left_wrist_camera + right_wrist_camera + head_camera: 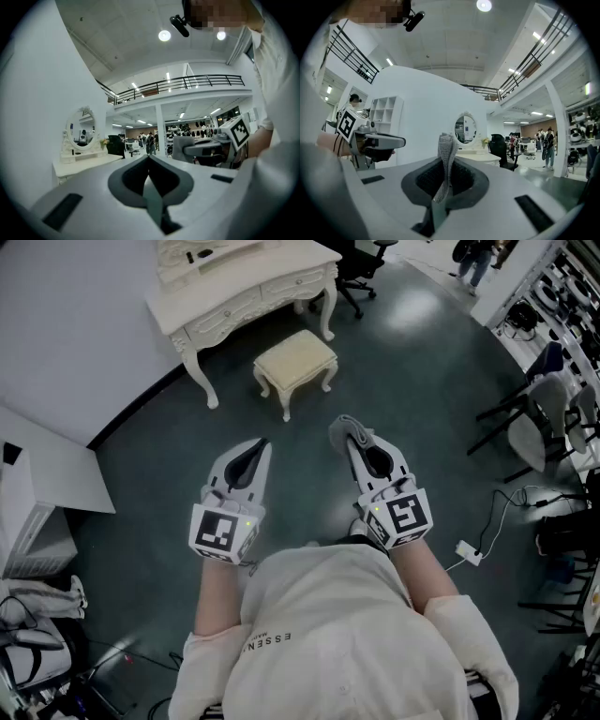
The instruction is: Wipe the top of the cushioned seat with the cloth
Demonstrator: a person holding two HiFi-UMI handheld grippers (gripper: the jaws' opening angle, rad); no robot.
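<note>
The cream cushioned seat [296, 356] stands on the dark floor ahead of me, in front of the dressing table. Both grippers are held up at chest height, well short of the seat. My right gripper [348, 433] is shut on a grey knitted cloth [343, 425]. In the right gripper view the cloth [446, 149] sticks up as a folded strip from between the jaws of that gripper [442, 174]. My left gripper [262, 444] is shut with nothing in it. Its jaws meet in a closed line in the left gripper view [149, 161]. The seat is not visible in either gripper view.
A cream dressing table [246, 285] with an oval mirror [465, 127] stands behind the seat against the curved white wall. Office chairs [539, 418] and floor cables with a power strip [469, 553] lie to the right. A white cabinet [42, 486] is at the left.
</note>
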